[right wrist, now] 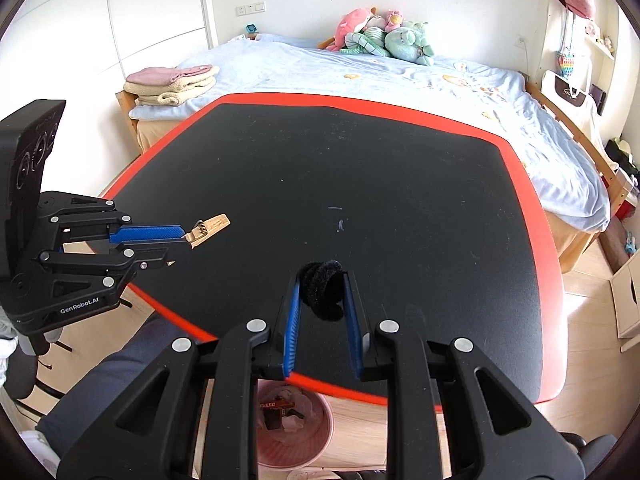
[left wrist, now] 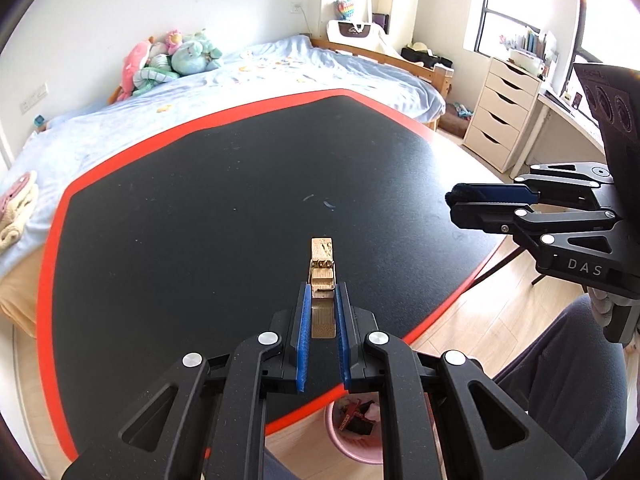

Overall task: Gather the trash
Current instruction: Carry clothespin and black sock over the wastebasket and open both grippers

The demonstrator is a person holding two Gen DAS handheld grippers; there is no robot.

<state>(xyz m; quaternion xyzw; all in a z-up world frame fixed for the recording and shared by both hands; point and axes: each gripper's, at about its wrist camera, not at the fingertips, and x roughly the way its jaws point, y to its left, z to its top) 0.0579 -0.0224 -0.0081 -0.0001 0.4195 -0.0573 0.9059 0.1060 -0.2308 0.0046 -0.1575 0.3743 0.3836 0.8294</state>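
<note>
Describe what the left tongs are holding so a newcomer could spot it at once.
Above the near edge of the red-rimmed black table, the left tongs grip a wooden clothespin. It is pale wood with a metal spring, unlike the black fuzzy hair tie in the right tongs.

Bright bedroom: blue-sheeted bed, white drawers, wood floor.

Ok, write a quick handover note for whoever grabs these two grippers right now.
Left gripper: shut on the wooden clothespin, held above the black table.
Right gripper: shut on the black fuzzy hair tie, also over the table.
Pink bin sits on the floor below the near table edge and already holds wrappers.
Left to do: drop both items into the bin.
</note>
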